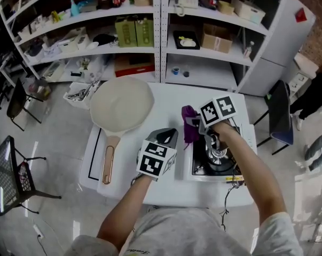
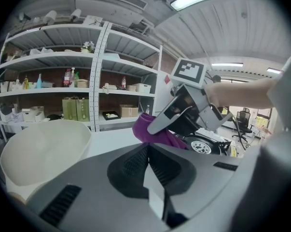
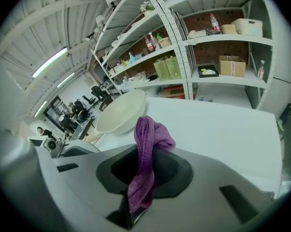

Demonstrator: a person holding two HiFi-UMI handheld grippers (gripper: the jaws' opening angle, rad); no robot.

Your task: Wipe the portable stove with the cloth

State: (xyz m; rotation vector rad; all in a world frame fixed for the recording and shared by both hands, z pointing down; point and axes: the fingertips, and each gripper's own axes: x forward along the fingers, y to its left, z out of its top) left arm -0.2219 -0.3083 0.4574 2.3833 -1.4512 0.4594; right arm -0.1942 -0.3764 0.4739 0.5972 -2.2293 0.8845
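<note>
A purple cloth point(image 1: 189, 126) hangs from my right gripper point(image 1: 197, 122), which is shut on it above the left edge of the portable stove point(image 1: 217, 163). In the right gripper view the cloth point(image 3: 144, 164) is pinched between the jaws and folds over their front. My left gripper point(image 1: 166, 137) hovers over the white table point(image 1: 166, 103) just left of the stove, jaws shut with nothing in them. The left gripper view shows the cloth point(image 2: 152, 132), the right gripper point(image 2: 157, 125) and the stove's burner point(image 2: 203, 146) ahead.
A big white pan point(image 1: 120, 105) with a wooden handle point(image 1: 108, 164) sits on the table's left half. Loaded white shelves point(image 1: 161, 31) stand behind the table. A black chair point(image 1: 14, 175) is at the left, another chair point(image 1: 281, 116) at the right.
</note>
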